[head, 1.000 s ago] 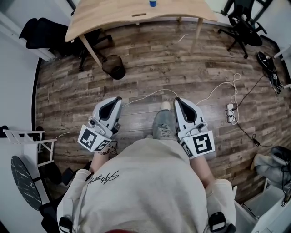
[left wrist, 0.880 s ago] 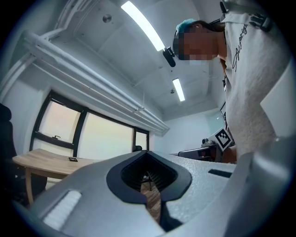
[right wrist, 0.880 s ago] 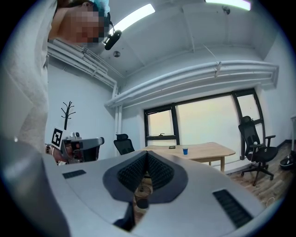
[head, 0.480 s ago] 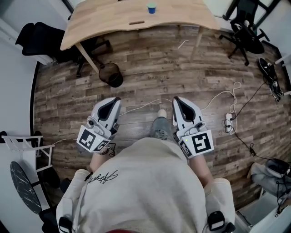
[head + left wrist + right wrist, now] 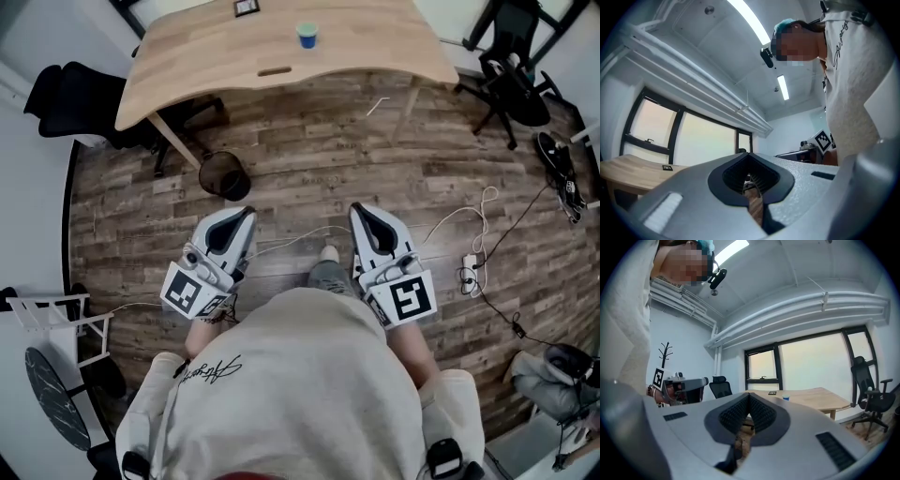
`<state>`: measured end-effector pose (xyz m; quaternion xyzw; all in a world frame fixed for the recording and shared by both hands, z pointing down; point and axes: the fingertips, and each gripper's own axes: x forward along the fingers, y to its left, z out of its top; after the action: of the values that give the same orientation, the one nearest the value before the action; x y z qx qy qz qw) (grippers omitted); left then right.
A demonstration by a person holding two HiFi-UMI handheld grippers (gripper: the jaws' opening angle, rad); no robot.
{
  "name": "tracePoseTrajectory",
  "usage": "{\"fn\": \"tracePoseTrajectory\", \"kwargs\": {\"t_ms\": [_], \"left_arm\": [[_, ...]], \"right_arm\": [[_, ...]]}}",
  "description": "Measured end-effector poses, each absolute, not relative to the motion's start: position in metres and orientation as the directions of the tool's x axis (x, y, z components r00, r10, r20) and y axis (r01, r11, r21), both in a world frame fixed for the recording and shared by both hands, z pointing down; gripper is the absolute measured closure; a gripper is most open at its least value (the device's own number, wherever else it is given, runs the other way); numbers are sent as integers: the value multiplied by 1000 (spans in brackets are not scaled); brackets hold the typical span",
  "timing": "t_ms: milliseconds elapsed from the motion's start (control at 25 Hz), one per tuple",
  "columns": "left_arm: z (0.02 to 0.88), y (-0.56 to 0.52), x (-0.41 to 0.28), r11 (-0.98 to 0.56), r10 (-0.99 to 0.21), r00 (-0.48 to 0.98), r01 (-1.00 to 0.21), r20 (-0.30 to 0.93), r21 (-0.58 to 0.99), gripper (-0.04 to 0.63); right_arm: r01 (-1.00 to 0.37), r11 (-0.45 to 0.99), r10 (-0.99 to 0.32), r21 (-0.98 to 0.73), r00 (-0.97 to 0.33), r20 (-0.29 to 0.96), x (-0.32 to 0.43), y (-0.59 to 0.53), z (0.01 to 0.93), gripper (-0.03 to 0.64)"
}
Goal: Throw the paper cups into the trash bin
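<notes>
Paper cup [image 5: 307,35] stood on the desk [image 5: 375,47], trash bin [image 5: 224,174] beside its leg; left gripper [image 5: 242,216] and right gripper [image 5: 360,212] were closed and empty.

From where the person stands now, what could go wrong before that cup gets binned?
1. A white cable crosses the floor right at the person's feet: possible trip or snag.
2. The left gripper and right gripper both have jaws together; arriving like that could knock over the paper cup on the table.
3. The trash bin sits close to a table leg, so a careless drop may miss.
</notes>
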<state>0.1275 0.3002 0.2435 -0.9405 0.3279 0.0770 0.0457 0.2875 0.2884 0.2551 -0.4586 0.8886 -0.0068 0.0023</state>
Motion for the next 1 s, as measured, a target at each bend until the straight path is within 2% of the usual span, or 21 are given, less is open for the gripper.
{"fn": "tracePoseTrajectory", "kwargs": {"t_ms": [600, 1000], "left_arm": [[229, 182, 176, -756, -633, 742, -654, -220, -26, 592], [240, 160, 180, -740, -656, 726, -672, -206, -10, 592]], "right_arm": [[-791, 611, -791, -14, -611, 7, 335, 175, 252, 607], [-764, 645, -764, -18, -645, 1, 332, 143, 252, 607]]}}
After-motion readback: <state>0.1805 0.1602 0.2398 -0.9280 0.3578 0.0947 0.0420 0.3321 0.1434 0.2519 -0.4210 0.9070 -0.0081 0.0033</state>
